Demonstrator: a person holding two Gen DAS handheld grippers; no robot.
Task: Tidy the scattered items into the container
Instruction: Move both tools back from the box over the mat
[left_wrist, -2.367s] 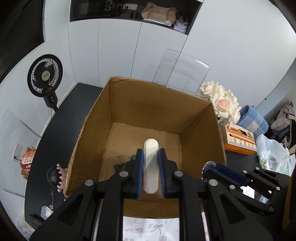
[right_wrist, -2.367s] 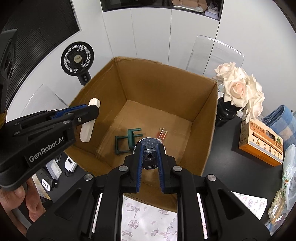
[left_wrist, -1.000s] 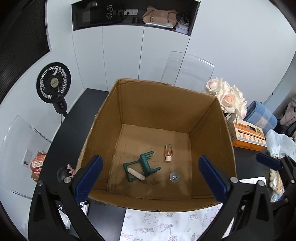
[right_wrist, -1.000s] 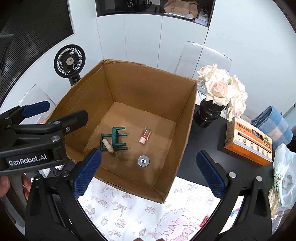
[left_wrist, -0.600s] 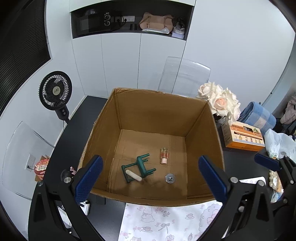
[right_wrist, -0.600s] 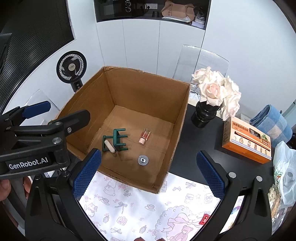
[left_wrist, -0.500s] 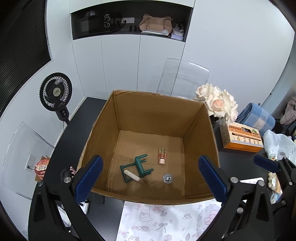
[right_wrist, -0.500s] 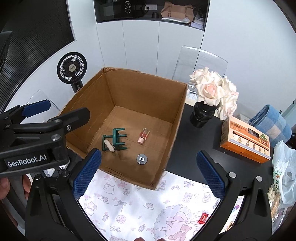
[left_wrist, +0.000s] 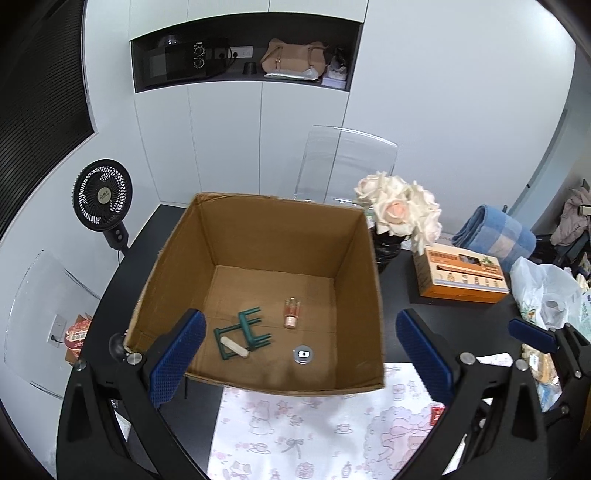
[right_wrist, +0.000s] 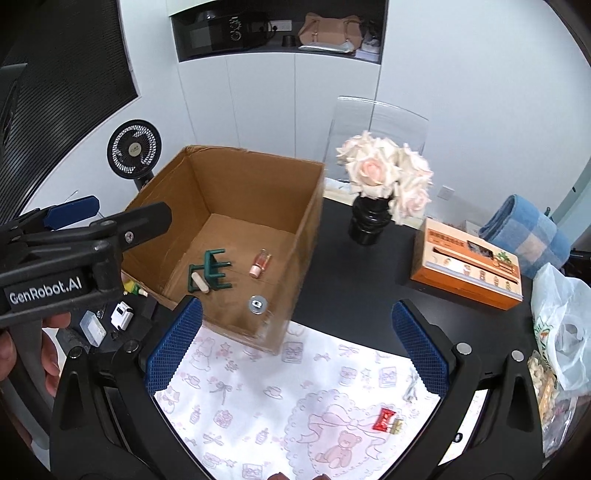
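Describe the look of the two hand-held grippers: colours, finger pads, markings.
Both are matte black plastic frames with silver screw heads. The left hand-held gripper and right hand-held gripper carry blue pads with a fine cross-hatched grip texture. White "GenRobot.AI" lettering marks the left one's side.

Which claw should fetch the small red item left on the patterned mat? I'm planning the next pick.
Right, probably. The red item lies on the mat just below the open, empty right claw; the left claw, also open, faces the cardboard box.
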